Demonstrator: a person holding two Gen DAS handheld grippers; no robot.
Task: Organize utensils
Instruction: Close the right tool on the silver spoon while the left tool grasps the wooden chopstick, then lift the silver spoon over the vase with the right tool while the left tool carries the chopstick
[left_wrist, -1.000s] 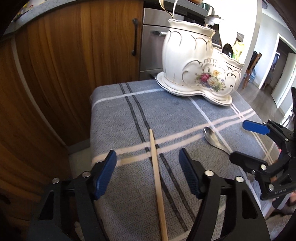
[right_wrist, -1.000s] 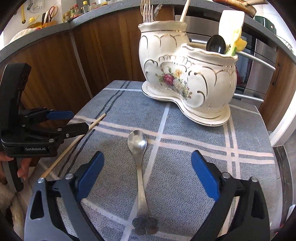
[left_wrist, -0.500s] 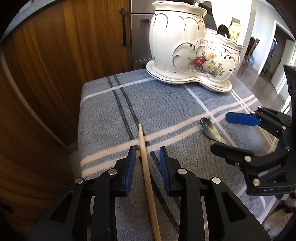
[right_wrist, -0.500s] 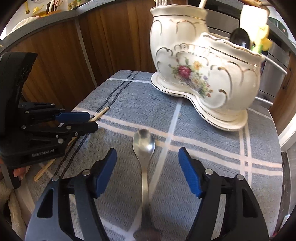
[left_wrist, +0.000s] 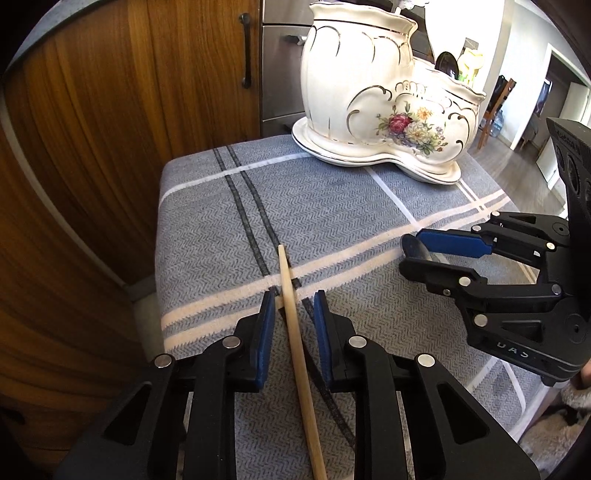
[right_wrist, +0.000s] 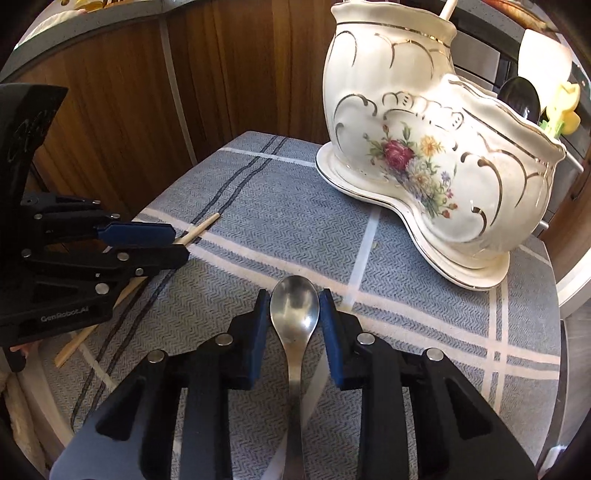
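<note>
A wooden chopstick (left_wrist: 291, 314) lies on the grey checked cloth (left_wrist: 221, 221). My left gripper (left_wrist: 295, 299) straddles it, jaws closing, with a small gap on each side of the stick. A steel spoon (right_wrist: 295, 314) lies to the right, bowl pointing at the white floral utensil holder (right_wrist: 424, 147). My right gripper (right_wrist: 293, 299) is closing on the spoon's bowl, and its pads touch both sides. In the right wrist view the left gripper (right_wrist: 181, 245) sits at the left over the chopstick (right_wrist: 199, 230). In the left wrist view the right gripper (left_wrist: 410, 251) covers most of the spoon (left_wrist: 415, 249).
The holder (left_wrist: 369, 92) stands at the cloth's far right; its low compartment holds a black spoon (right_wrist: 521, 98) and a yellow utensil (right_wrist: 565, 114). Wooden cabinet doors (left_wrist: 129, 110) and a steel appliance (left_wrist: 280, 74) rise behind. The cloth drops off at its left edge.
Both grippers went from wide open to nearly closed. The left narrowed around the chopstick. The right moved forward along the spoon from handle to bowl and closed onto it.
</note>
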